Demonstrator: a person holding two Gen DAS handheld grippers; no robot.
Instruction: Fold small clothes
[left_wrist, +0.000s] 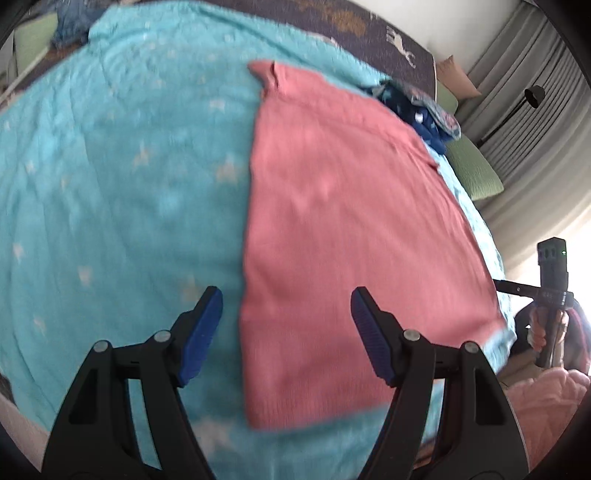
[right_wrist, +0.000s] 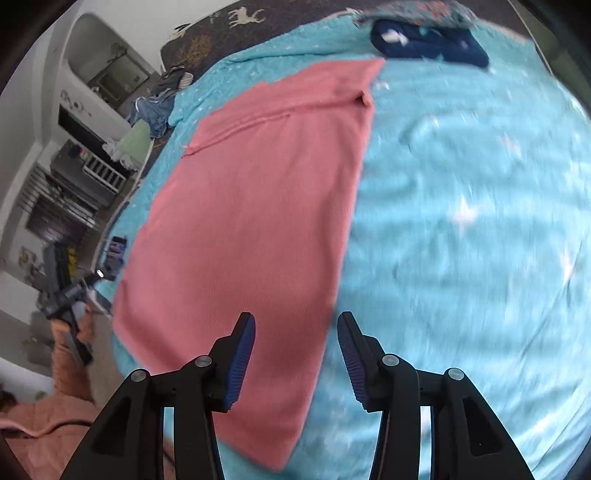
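The pink garment (left_wrist: 351, 236) lies flat, folded into a long strip, on the turquoise blanket (left_wrist: 122, 177), and the left gripper (left_wrist: 286, 328) and right gripper (right_wrist: 295, 354) hover over its near end, jaws apart and empty, probably positioned to take that end for another fold.

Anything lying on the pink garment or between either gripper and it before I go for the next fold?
Nothing visible. The pink garment lies flat on the turquoise blanket, its top bare. The left gripper and right gripper hover open above its edges. The navy clothes sit beyond its far end.
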